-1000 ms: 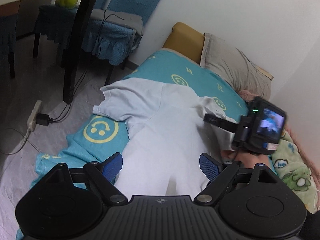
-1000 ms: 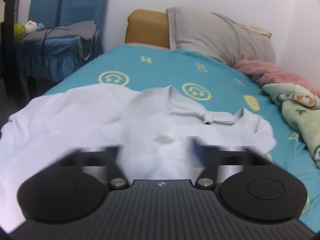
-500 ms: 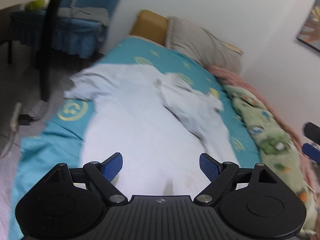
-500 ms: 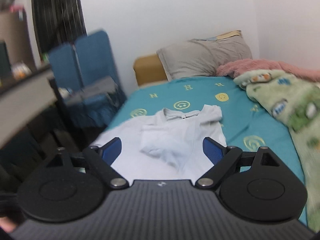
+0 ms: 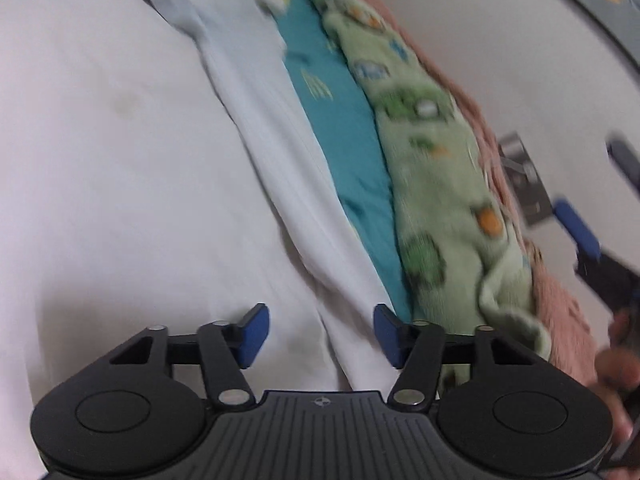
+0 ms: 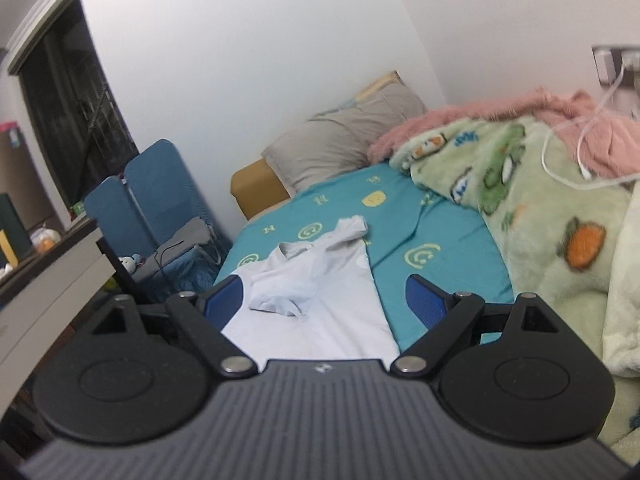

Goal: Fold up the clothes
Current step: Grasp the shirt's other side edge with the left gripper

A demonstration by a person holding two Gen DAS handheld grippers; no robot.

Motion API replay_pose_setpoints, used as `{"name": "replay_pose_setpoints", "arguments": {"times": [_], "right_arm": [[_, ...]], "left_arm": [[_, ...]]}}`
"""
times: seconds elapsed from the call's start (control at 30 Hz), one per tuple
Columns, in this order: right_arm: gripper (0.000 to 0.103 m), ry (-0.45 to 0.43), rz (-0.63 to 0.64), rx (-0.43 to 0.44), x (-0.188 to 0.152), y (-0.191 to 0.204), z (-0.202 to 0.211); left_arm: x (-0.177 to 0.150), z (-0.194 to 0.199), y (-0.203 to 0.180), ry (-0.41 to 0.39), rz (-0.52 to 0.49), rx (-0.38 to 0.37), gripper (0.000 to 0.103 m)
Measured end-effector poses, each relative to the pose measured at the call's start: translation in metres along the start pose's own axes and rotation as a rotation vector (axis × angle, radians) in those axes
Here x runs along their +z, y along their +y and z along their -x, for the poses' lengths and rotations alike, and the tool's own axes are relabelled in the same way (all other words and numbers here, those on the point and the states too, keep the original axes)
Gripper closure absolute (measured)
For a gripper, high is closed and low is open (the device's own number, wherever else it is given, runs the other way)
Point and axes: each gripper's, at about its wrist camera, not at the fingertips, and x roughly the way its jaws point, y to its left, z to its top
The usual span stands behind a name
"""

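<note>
Both grippers, left (image 5: 318,332) and right (image 6: 324,300), hung apart and empty above the shirt (image 6: 316,300), one sleeve (image 6: 280,298) folded inward.

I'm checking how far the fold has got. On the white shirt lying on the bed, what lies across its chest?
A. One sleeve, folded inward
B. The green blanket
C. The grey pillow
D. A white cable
A: in the right wrist view one sleeve lies folded in over the white shirt.
</note>
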Motion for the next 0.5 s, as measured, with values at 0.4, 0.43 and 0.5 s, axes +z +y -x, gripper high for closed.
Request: {"name": "replay_pose_setpoints", "arguments": {"times": [0.4, 0.43, 0.5], "right_arm": [[0.013, 0.064, -0.125, 0.012, -0.005, -0.042, -0.028], [0.013, 0.063, -0.128, 0.014, -0.004, -0.042, -0.029], [0.013, 0.060, -0.132, 0.018, -0.003, -0.043, -0.029]], "left_arm": [[-0.018, -0.048, -0.015, 0.089, -0.059, -0.069, 0.102], [-0.018, -0.045, -0.016, 0.079, -0.064, -0.067, 0.102], [-0.017, -0.027, -0.021, 0.052, -0.064, -0.071, 0.102]]}}
